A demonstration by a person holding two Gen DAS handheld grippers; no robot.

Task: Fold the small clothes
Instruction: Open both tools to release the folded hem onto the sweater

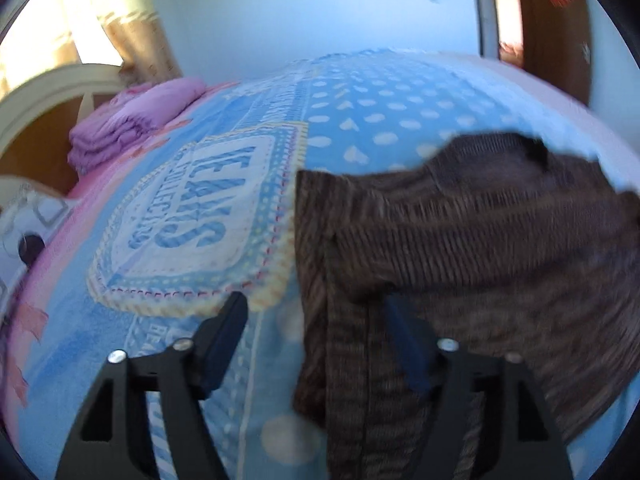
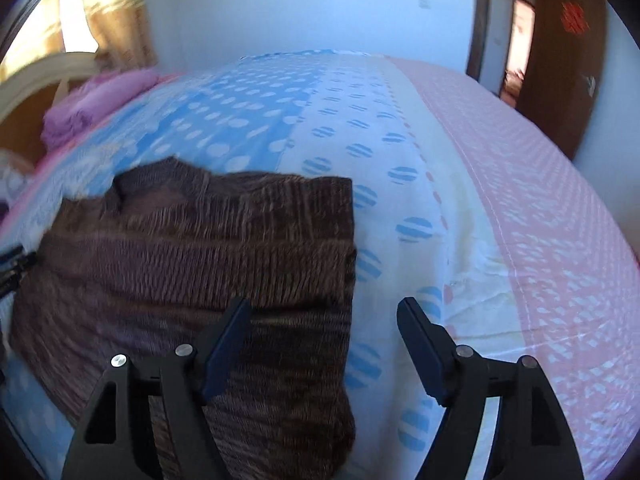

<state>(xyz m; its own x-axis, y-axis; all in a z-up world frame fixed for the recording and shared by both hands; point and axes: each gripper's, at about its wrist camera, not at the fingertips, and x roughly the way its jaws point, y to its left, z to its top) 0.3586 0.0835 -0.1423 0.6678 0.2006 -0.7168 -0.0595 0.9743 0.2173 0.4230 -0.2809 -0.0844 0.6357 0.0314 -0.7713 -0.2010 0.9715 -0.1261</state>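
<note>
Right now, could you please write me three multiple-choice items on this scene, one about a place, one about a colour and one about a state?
1. Where does the brown knitted garment lie?
A. on the patterned bedspread
B. on a chair
C. on the floor

2. What colour is the folded stack near the headboard?
A. green
B. purple-pink
C. black

3. How do the jaws of the right gripper stand?
A. shut on the garment
B. shut on nothing
C. open

Answers: 1 A, the bedspread shows around the garment on all sides; 2 B, the stack looks purple-pink in both views; 3 C, a wide gap separates its fingers.
</note>
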